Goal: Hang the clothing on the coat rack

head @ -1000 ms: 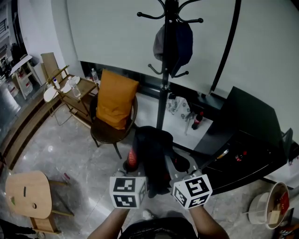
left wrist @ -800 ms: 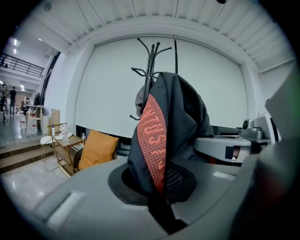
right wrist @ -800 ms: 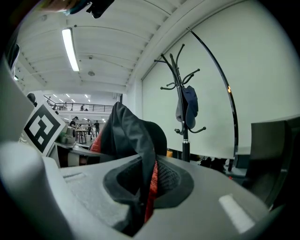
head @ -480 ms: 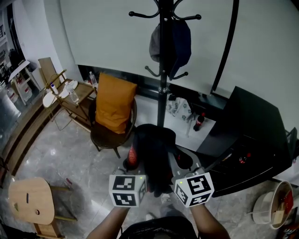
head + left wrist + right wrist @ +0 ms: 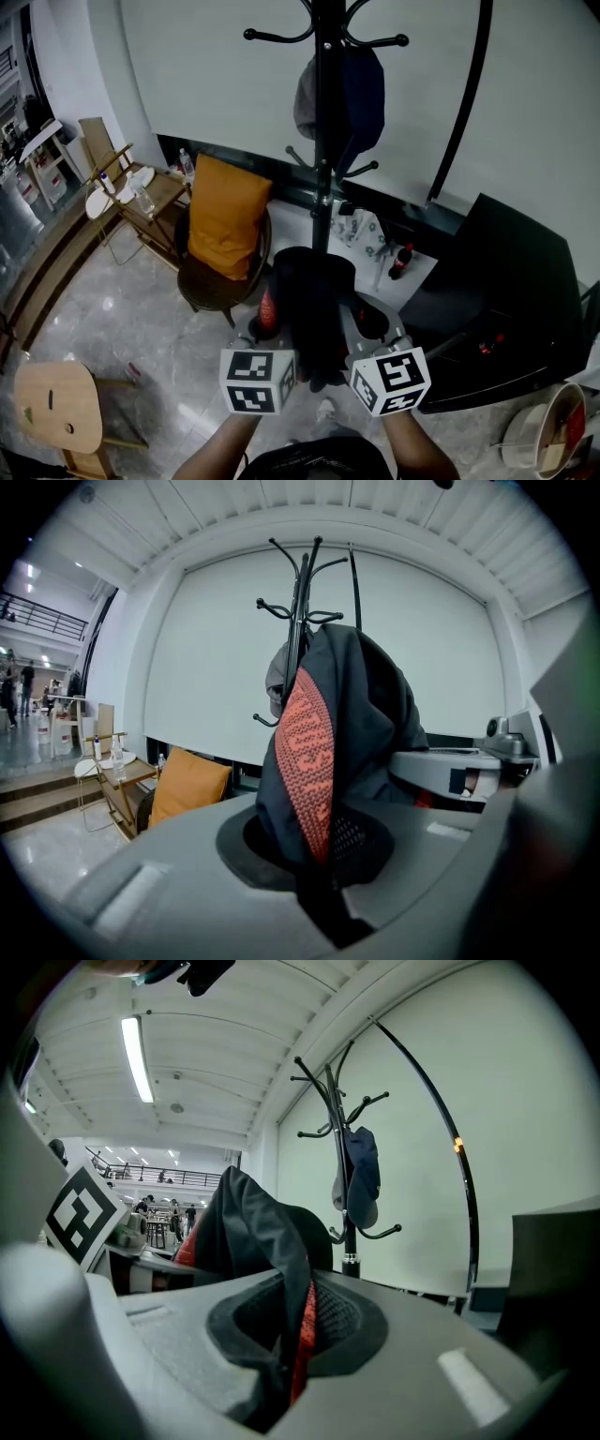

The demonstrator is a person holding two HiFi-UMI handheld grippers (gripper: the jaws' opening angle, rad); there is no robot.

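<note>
A black garment (image 5: pixel 307 309) with a red-orange printed strip (image 5: pixel 305 752) is held up between both grippers in front of the black coat rack (image 5: pixel 323 141). My left gripper (image 5: pixel 272 361) is shut on the garment (image 5: pixel 356 714), the fabric pinched between its jaws. My right gripper (image 5: pixel 361 361) is shut on the same garment (image 5: pixel 253 1232) from the other side. A dark cap (image 5: pixel 347 89) hangs on the coat rack's (image 5: pixel 345 1147) pole, also seen as a cap (image 5: pixel 361 1171) in the right gripper view. The rack (image 5: pixel 300 602) stands straight ahead, behind the garment.
A round chair with an orange cushion (image 5: pixel 225 216) stands left of the rack. A black curved floor-lamp pole (image 5: pixel 464 103) rises at the right above a black table (image 5: pixel 511 300). A wooden trolley (image 5: pixel 136 192) and a light wooden stool (image 5: pixel 52 403) are at the left.
The view has drawn closer to the coat rack, which now sits larger and more central. Both grippers keep hold of the garment at the same height.
</note>
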